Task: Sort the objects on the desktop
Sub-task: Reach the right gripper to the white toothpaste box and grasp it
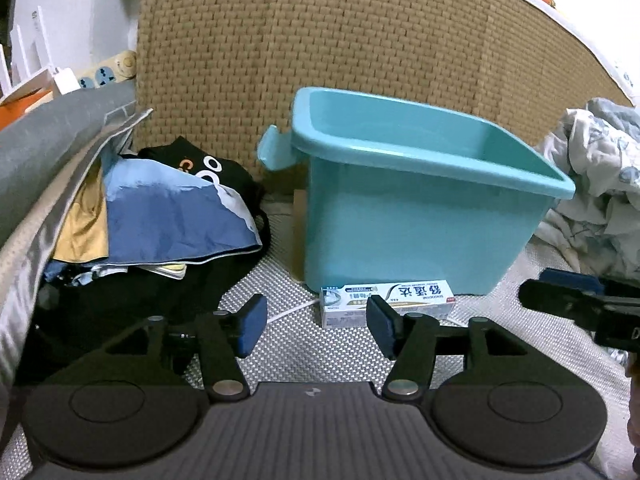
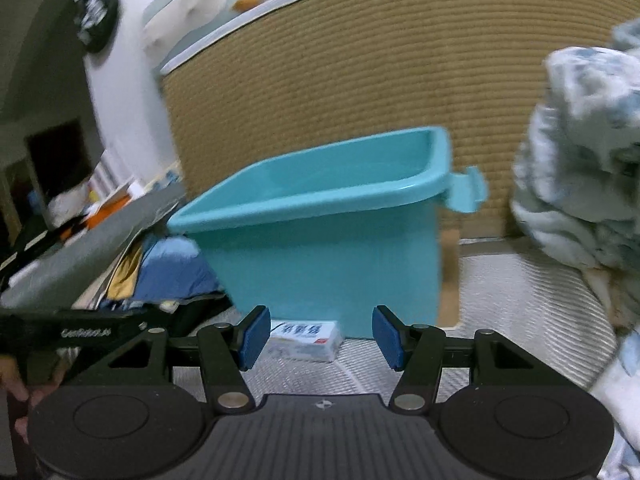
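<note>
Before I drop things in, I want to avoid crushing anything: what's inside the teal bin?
Only bare inner walls of the teal bin show below its rim; the floor is hidden in both views. The toothpaste box lies outside, in front.

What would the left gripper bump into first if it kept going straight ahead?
Probably the toothpaste box lying just ahead of the open left gripper, slightly toward its right finger. Right behind the box stands the blue bin. Depth is hard to judge here.
</note>
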Motion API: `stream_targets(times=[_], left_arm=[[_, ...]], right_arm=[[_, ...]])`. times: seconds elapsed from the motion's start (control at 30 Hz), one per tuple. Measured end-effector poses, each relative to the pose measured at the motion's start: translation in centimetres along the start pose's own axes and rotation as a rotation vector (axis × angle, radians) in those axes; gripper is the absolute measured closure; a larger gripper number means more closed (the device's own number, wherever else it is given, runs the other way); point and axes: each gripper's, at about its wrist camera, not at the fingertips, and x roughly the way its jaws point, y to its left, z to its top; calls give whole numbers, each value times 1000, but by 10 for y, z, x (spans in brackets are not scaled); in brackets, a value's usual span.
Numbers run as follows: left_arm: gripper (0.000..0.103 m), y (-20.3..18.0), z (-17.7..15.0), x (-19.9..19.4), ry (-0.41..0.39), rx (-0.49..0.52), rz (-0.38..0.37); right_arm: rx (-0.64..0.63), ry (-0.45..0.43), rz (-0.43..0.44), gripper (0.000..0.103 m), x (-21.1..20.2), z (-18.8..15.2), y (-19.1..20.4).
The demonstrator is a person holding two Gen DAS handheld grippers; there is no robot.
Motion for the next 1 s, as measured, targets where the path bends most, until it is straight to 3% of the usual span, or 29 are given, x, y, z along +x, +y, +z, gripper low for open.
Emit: stream_targets(times=[0.4, 0.7, 1.0], left_arm=[[44, -4, 4, 24, 8, -17, -81], [44, 2, 4, 36, 58, -80, -114], [44, 12, 6, 42, 82, -144, -115]], right_arm=[[-272, 98, 45, 42, 32, 2, 19], [-368, 182, 79, 43, 72, 3, 22], [-371, 235, 81, 42, 88, -1, 17]])
